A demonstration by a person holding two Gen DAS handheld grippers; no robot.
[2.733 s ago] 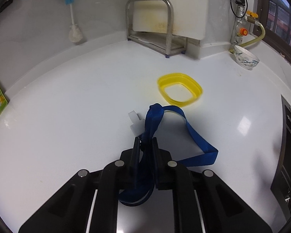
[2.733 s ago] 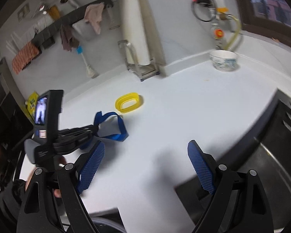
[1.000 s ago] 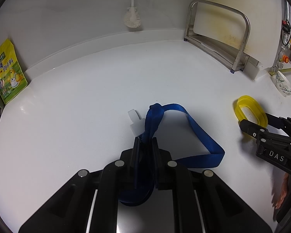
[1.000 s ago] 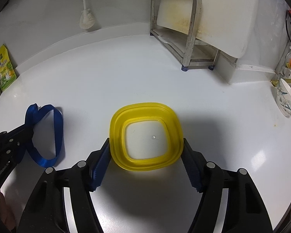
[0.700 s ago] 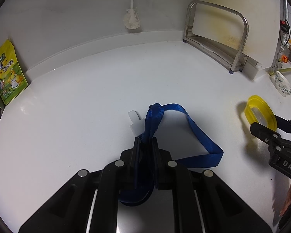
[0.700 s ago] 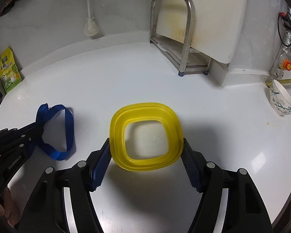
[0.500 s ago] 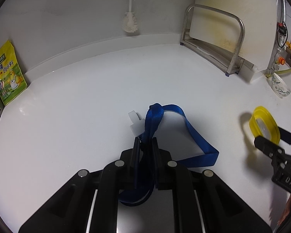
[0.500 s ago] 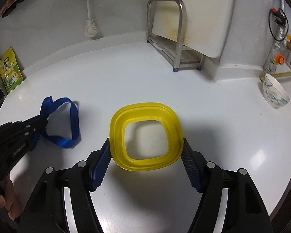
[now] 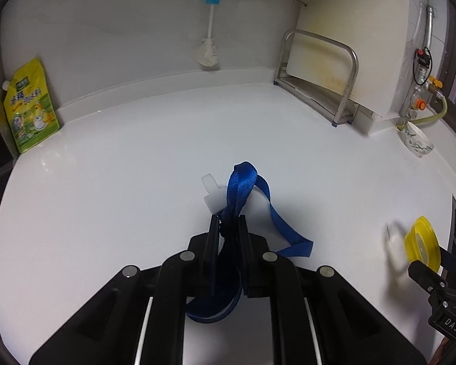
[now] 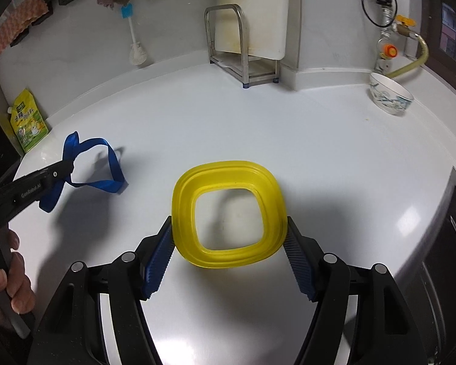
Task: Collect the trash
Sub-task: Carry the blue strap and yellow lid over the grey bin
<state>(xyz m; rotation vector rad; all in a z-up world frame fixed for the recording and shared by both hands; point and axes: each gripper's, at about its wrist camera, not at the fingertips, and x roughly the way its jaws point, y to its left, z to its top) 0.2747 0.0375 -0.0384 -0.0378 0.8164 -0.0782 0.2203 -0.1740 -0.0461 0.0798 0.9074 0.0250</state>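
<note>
- Left tongs (image 9: 228, 228) clamped on the blue strap (image 9: 241, 188) — its loop hangs ahead over bare white surface (image 9: 121, 167).
- Right tongs (image 10: 229, 243) grip the yellow ring (image 10: 228, 210) by both edges, near the surface's right edge.

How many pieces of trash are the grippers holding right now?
2: the blue strap clamped in the left gripper, and the yellow ring between the right gripper's pads.

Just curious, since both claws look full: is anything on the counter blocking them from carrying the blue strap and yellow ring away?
Nothing visible: the blue strap and yellow ring hang above bare counter. No trash bin shows.
</note>
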